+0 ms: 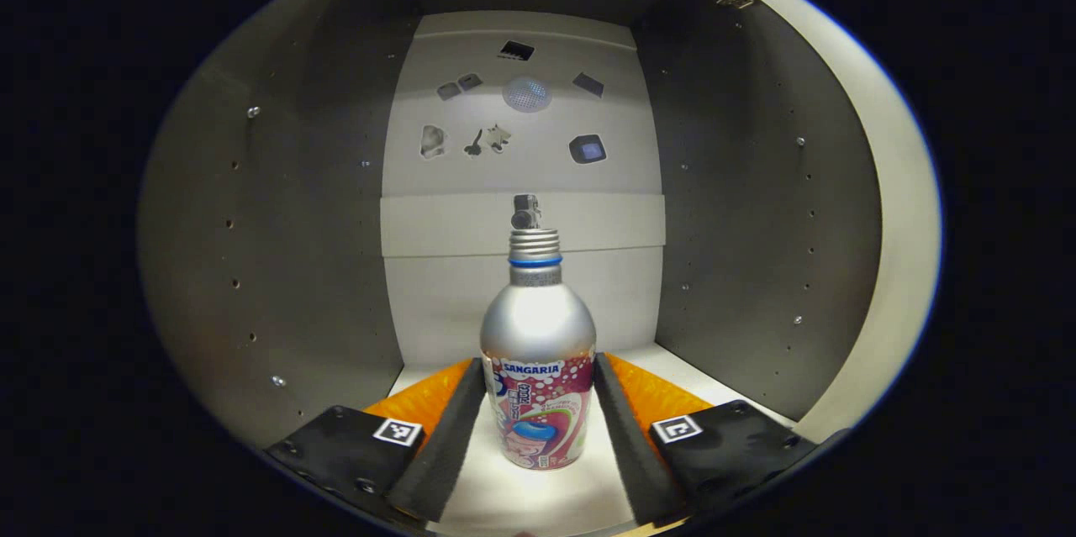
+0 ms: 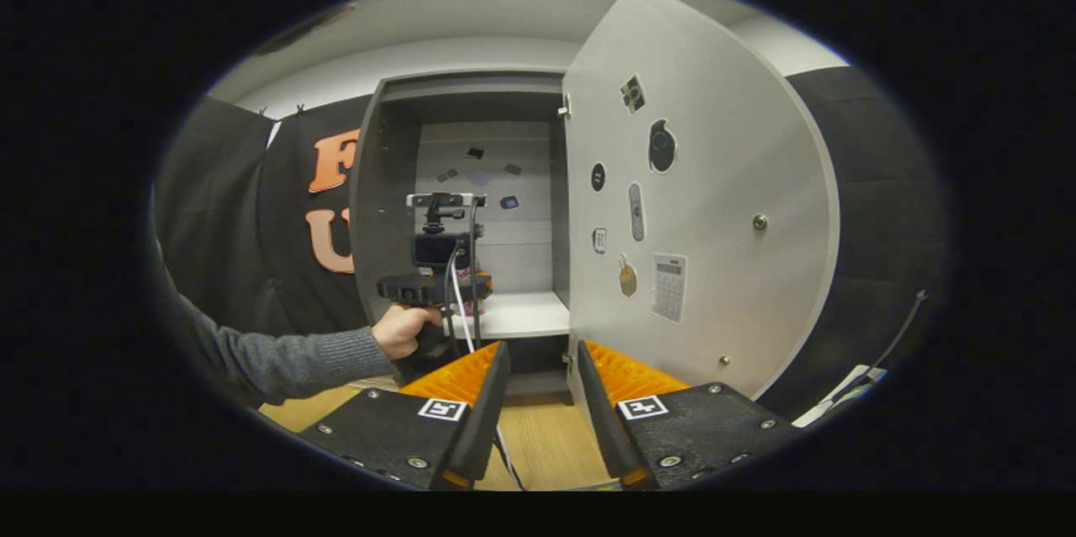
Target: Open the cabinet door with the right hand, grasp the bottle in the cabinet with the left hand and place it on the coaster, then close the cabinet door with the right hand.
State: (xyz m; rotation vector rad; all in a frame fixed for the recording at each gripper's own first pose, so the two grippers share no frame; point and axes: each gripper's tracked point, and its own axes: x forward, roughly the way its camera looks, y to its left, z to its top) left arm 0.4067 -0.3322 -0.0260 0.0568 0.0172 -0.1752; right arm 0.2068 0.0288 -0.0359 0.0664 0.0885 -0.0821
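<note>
A silver bottle with a screw cap and a pink label stands upright on the white cabinet shelf. In the left gripper view my left gripper is inside the cabinet, its two fingers pressed against the sides of the bottle's label. The right gripper view shows that left gripper farther off, held by a hand at the cabinet opening. My right gripper hangs in front of the cabinet, open with nothing between its fingers. The cabinet door stands swung open to the right.
Grey cabinet side walls close in on both sides of the bottle; the white back panel carries several stickers. A grey sleeve reaches in from the left. A wooden tabletop lies below the cabinet. White cables lie at the right.
</note>
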